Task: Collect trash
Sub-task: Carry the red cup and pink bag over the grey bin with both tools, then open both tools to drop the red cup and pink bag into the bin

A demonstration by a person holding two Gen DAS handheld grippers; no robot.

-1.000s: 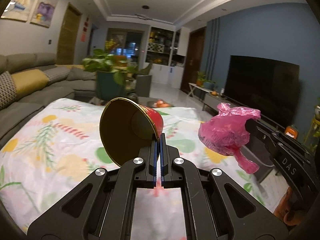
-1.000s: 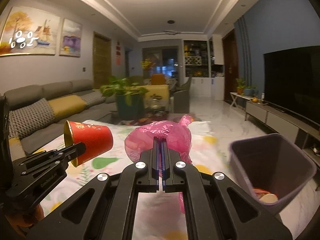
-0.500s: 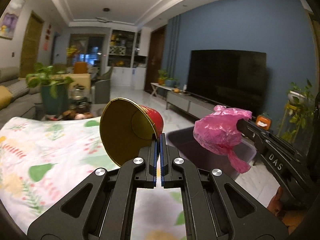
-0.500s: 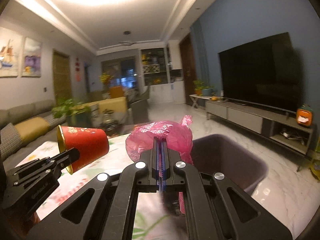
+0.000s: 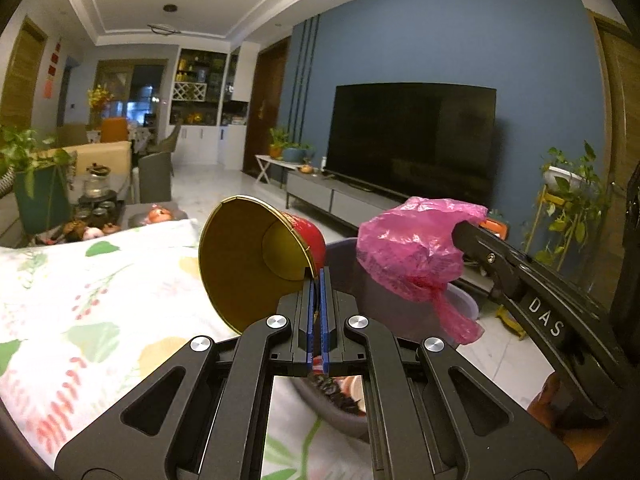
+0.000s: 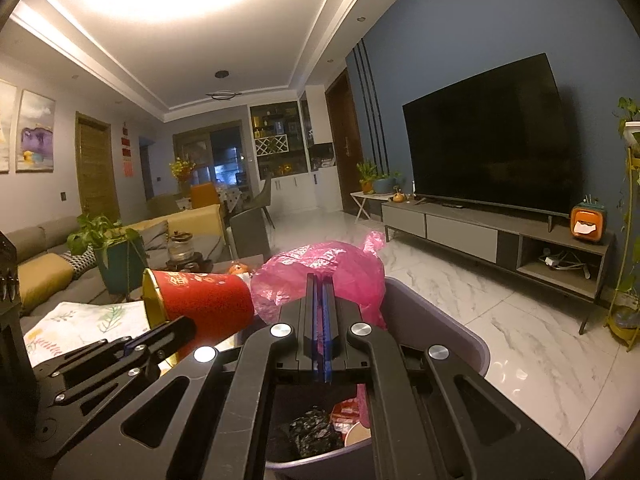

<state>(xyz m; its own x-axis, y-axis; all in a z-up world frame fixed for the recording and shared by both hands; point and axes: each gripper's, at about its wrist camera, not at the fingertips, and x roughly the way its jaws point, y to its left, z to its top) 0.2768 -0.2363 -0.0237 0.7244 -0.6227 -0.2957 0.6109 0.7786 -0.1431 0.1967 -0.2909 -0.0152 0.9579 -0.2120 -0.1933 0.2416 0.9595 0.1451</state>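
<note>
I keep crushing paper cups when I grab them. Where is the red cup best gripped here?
At its rim, as the left gripper does now: the red cup lies sideways, mouth open, so one finger goes inside the wall, one outside.

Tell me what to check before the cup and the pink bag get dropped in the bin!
1. Left gripper pinching the red cup's rim: ok, its jaws are shut on it.
2. Right gripper holding the pink bag: ok, shut on it.
3. Pink bag over the bin: ok, the bin's opening lies right below it.
4. Red cup over the bin: cannot tell; it hangs near the bin's left edge, partly over the flowery cloth.
5. Room left in the bin: ok, trash only covers the bottom.
6. Cup empty: ok, its gold inside looks bare.
</note>
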